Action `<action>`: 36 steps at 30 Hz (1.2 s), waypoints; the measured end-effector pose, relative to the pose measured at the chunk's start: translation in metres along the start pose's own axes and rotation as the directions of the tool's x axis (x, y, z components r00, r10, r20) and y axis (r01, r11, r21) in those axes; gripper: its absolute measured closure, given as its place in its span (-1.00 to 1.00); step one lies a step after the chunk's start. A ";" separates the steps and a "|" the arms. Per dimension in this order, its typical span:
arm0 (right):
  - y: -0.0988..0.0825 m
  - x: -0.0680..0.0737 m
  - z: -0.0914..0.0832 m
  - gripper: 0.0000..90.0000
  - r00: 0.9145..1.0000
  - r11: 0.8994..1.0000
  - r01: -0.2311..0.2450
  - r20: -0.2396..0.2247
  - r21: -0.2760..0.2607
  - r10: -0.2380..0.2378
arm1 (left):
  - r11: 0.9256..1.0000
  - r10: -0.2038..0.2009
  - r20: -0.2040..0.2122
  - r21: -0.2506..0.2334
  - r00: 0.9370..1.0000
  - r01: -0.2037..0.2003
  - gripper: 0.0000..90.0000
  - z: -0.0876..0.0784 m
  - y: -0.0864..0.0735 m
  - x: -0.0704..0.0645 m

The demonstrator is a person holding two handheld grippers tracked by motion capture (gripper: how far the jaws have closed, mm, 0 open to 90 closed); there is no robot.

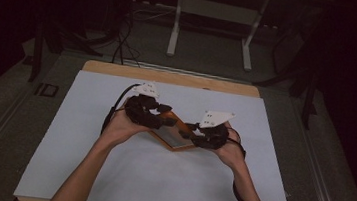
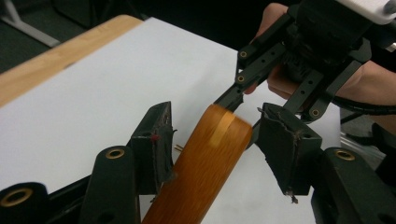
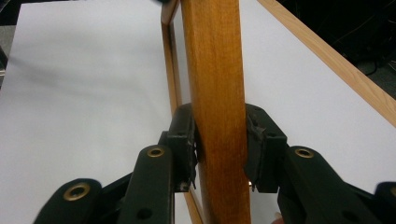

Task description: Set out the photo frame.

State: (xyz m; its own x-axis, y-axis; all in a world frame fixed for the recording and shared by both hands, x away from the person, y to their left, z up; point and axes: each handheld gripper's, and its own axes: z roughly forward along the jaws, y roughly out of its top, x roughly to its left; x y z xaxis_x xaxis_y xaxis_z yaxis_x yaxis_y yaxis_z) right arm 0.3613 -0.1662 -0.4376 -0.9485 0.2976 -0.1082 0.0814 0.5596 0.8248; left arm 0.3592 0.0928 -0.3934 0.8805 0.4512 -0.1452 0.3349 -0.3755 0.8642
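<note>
Rigid, light wooden picture frame (image 1: 175,133), glazed hence likely fragile, held above the white table sheet (image 1: 158,179): right gripper (image 3: 219,149) clamped on one rail, left gripper (image 2: 215,140) parted, straddling another.

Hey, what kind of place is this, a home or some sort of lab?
Probably a lab or recording workspace, not a home: a table covered with a plain white sheet, cables on the floor, and a bare white desk frame in a dark room.
</note>
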 end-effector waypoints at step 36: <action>-0.029 -0.006 -0.022 0.49 0.996 0.998 -0.039 0.078 0.046 0.036 | 0.992 -0.116 -0.058 -0.064 0.992 0.112 -0.44 0.035 -0.062 0.025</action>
State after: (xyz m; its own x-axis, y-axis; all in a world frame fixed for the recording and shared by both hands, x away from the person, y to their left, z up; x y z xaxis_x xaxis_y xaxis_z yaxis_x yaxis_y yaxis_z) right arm 0.3579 -0.2010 -0.4488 -0.9183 0.3767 -0.1218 0.1325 0.5824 0.8020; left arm 0.3723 0.0991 -0.4671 0.8148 0.5378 -0.2165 0.4097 -0.2699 0.8714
